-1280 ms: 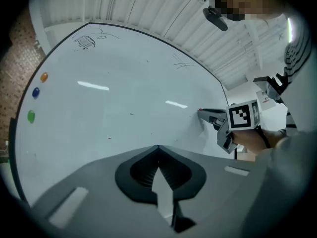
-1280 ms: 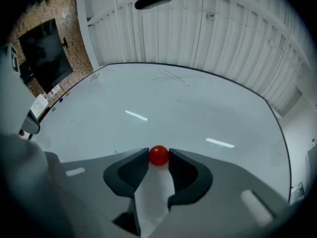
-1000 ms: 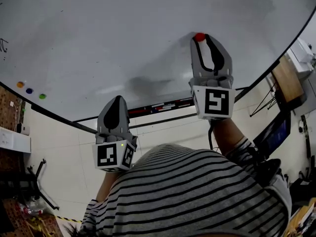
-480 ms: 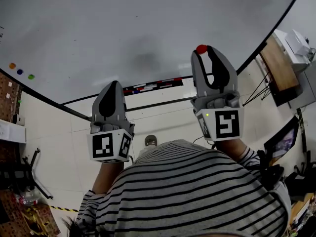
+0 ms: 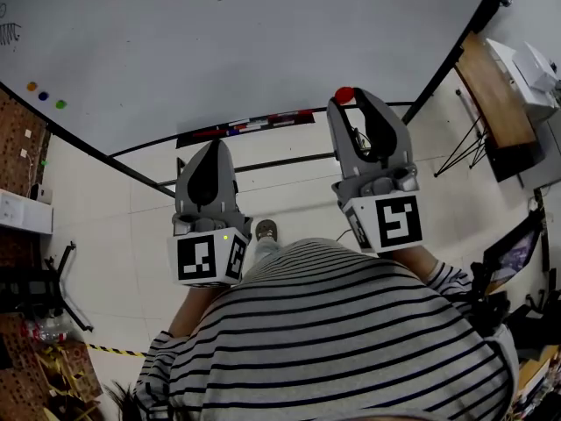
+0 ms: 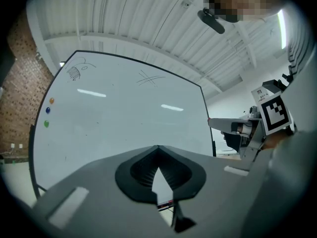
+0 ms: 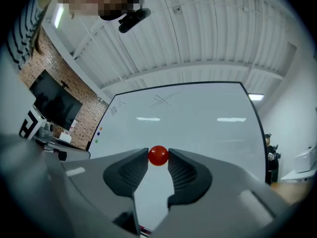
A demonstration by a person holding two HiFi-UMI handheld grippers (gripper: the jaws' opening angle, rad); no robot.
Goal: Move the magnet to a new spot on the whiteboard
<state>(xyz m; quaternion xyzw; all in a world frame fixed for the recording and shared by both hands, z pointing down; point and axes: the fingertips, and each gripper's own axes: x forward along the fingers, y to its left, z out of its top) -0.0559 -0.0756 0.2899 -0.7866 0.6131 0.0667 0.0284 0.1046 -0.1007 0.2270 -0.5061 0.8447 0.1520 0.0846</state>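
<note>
Pinched red magnet [image 7: 158, 155] at very tips of right tongs [image 7: 158, 158], mid-frame, off the whiteboard [image 5: 219, 51], with left tongs [image 6: 158, 148] pressed together, empty; probably risked a drop from so shallow a grip.

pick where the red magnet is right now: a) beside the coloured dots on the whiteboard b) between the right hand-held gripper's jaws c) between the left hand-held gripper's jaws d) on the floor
b: the right gripper view shows the red magnet pinched at the tips of the right hand-held gripper.
</note>
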